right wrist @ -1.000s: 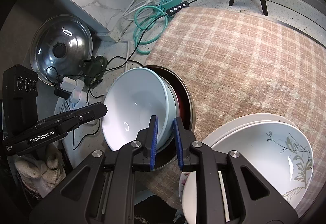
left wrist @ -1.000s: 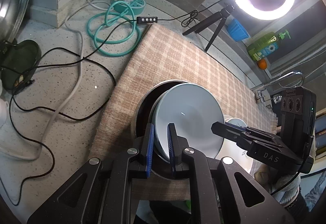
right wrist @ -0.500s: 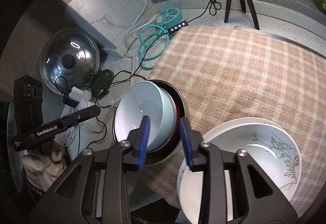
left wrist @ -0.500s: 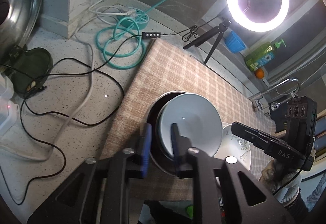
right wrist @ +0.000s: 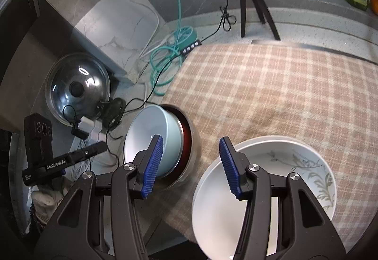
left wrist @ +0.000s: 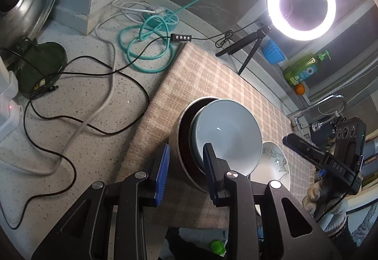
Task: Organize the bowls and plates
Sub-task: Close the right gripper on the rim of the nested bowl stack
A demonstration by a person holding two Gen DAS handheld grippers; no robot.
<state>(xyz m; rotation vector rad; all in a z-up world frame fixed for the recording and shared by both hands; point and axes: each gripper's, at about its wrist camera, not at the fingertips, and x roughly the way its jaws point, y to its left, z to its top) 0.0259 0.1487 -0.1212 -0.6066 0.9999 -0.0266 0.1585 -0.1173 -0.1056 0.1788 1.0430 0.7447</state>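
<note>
Both the left hand-held gripper (left wrist: pixel 185 165) and right hand-held gripper (right wrist: pixel 191 163) are spread, empty. The pale-blue ceramic bowl (left wrist: pixel 226 134) leans tilted inside the steel-rimmed dark bowl (left wrist: pixel 183 139), at 9 o'clock from the white leaf-patterned plate (right wrist: pixel 283 179); it might slide out.

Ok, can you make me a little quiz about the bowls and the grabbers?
1. True or false: the left gripper is clamping the blue bowl.
2. What does the blue bowl sit in? A) the steel bowl B) the leaf bowl C) a sink
3. Fill in: the bowls stand on a checked ____.

Key: 1 false, both it and the right gripper are open. 2 A. 3 cloth.
</note>
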